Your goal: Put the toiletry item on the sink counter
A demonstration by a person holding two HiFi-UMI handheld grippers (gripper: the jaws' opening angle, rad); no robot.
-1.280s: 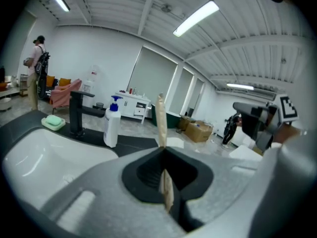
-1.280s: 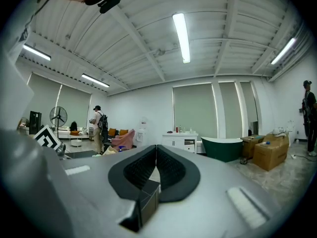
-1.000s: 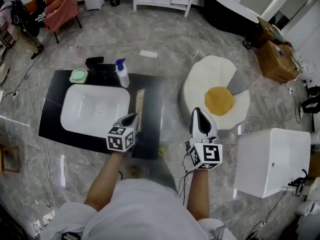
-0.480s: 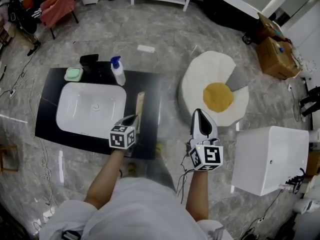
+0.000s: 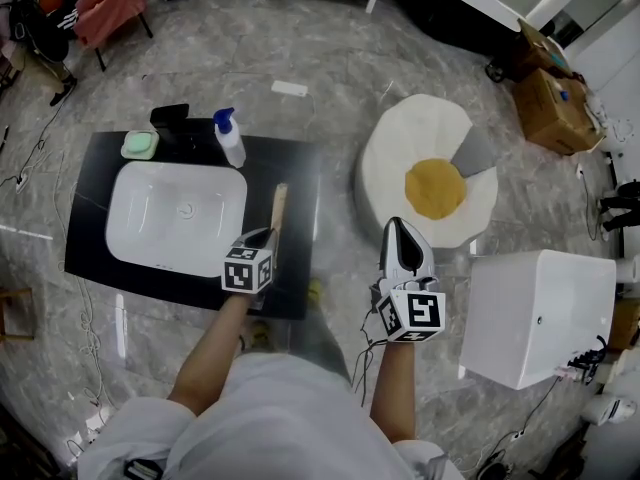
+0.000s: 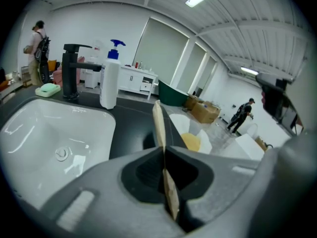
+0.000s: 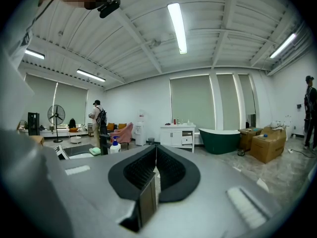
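A thin, flat tan toiletry item (image 5: 278,209) sticks out forward from my left gripper (image 5: 262,237), which is shut on it over the right part of the black sink counter (image 5: 304,173). In the left gripper view the item (image 6: 158,125) stands on edge between the closed jaws of my left gripper (image 6: 163,150), above the counter beside the white basin (image 6: 44,128). My right gripper (image 5: 400,226) hangs over the floor to the right of the counter, shut with nothing in it. The right gripper view shows the right gripper (image 7: 155,155) with its pads pressed together.
On the counter's far edge stand a spray bottle (image 5: 231,143), a black faucet (image 5: 170,118) and a green soap dish (image 5: 140,145). A round white and yellow rug (image 5: 430,183) lies to the right. A white box (image 5: 540,313) and cardboard boxes (image 5: 550,93) stand farther right.
The head view has drifted, so the counter sits a little further left. My left gripper has crept slightly up with the item still in it. The right gripper has stayed put.
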